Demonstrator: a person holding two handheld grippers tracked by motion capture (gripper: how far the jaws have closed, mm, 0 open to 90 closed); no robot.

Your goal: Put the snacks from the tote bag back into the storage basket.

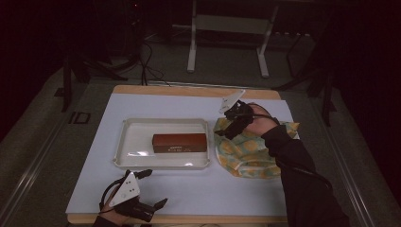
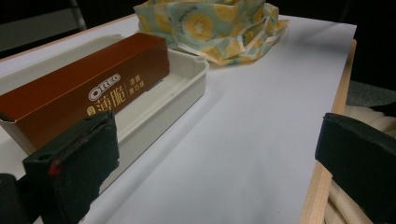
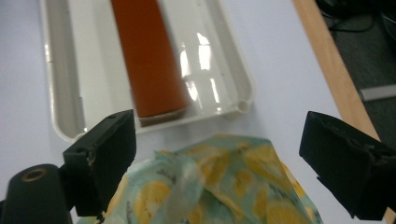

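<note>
A white tray [image 1: 124, 142] lay near the middle of the desk [image 1: 189, 189], on the pale sheet that covered most of the wooden top, with its long sides parallel to the desk's near edge. Inside it, toward its right end, a brown Oreo box [image 1: 179, 142] lay flat on its long side, its right end close to the tray's right wall; in the left tool view the box [image 2: 88, 93] showed white lettering on its side. Just beside the tray's right end, toward the right edge of the desk, a crumpled cloth bag [image 1: 246, 151] printed with yellow lemon slices on pale green lay in a heap. The right tool [image 1: 232, 124] was held over the bag's far left part, near the tray's far right corner, with the person's dark sleeve [image 1: 302, 179] stretching back to the desk's near right corner. In the right tool view its jaws stood wide apart with nothing between them, the bag [image 3: 224, 186] directly below and the tray's end wall [image 3: 243, 100] beyond. The left tool [image 1: 153, 189] sat at the near left corner of the desk, close to the near edge and apart from the tray, its jaws also spread wide and empty, its grey plate facing up.
</note>
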